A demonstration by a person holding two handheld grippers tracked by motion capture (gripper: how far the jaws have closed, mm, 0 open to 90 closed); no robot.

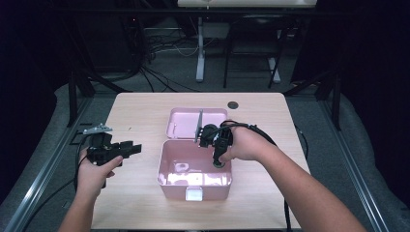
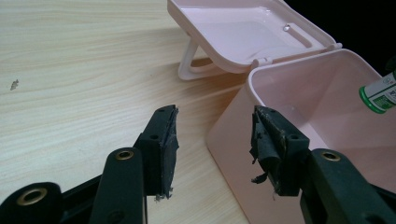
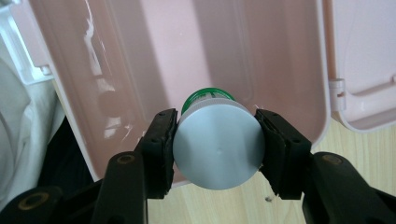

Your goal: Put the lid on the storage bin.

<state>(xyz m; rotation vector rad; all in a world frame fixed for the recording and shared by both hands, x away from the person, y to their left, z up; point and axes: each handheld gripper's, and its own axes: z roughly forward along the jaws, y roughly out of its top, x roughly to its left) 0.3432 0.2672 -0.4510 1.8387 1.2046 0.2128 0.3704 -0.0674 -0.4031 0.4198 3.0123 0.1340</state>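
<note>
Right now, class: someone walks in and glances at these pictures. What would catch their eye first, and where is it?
First, the pink box at the middle of the wooden table, its lid thrown back flat behind it. Next, the right gripper, clamped on a silver-capped bottle with a green band, holding it over the open box. The left gripper waits open beside the box's left wall.

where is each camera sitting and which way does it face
High view: above the person's side, looking forward and down on the table; both forearms, left gripper show.
Left gripper view: rides the left gripper, facing the pink box; empty open jaws.
Right gripper view: looks down into the box; right gripper clamps a grey-capped bottle.
All share the box.
</note>
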